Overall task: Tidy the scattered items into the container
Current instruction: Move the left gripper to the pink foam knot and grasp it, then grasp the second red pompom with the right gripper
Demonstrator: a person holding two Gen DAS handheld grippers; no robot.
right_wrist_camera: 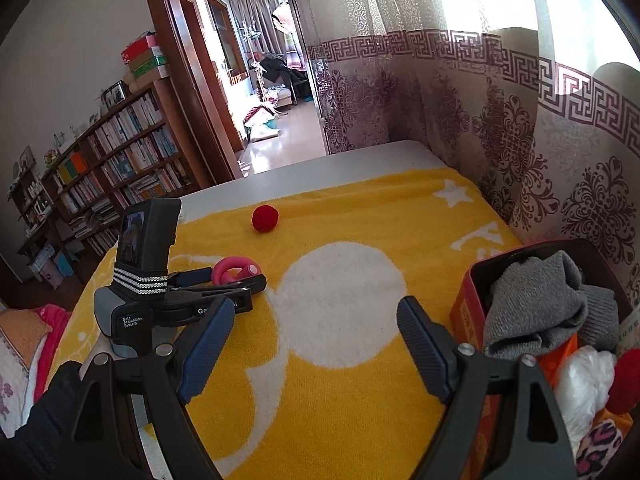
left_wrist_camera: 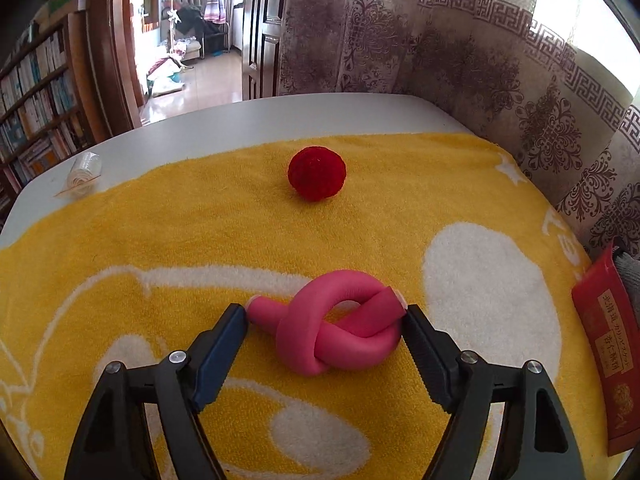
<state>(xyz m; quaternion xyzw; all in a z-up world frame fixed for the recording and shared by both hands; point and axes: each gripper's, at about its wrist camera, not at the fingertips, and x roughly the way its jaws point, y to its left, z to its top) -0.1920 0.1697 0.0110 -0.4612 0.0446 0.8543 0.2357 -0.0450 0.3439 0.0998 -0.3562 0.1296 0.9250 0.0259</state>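
Note:
A pink foam tube tied in a knot [left_wrist_camera: 340, 332] lies on the yellow towel [left_wrist_camera: 200, 220]. My left gripper [left_wrist_camera: 324, 312] straddles it, one fingertip against each end of the knot, which still rests on the towel. The same gripper [right_wrist_camera: 236, 276] and knot [right_wrist_camera: 230, 270] show at the left of the right wrist view. Farther back sits a red fuzzy ball [left_wrist_camera: 317, 173] [right_wrist_camera: 265, 219], alone. My right gripper [right_wrist_camera: 316, 312] hangs open above the towel with nothing between its fingers. Just to its right stands the red tin container [right_wrist_camera: 466, 312], holding grey cloth [right_wrist_camera: 536, 312] and other small items.
A clear plastic wrapper [left_wrist_camera: 84, 174] lies on the bare white table [left_wrist_camera: 240, 120] beyond the towel's left corner. Patterned curtains [right_wrist_camera: 500, 140] hang close along the right side. A bookshelf [right_wrist_camera: 120, 160] stands to the left, and the container's red wall [left_wrist_camera: 608, 340] shows at the right.

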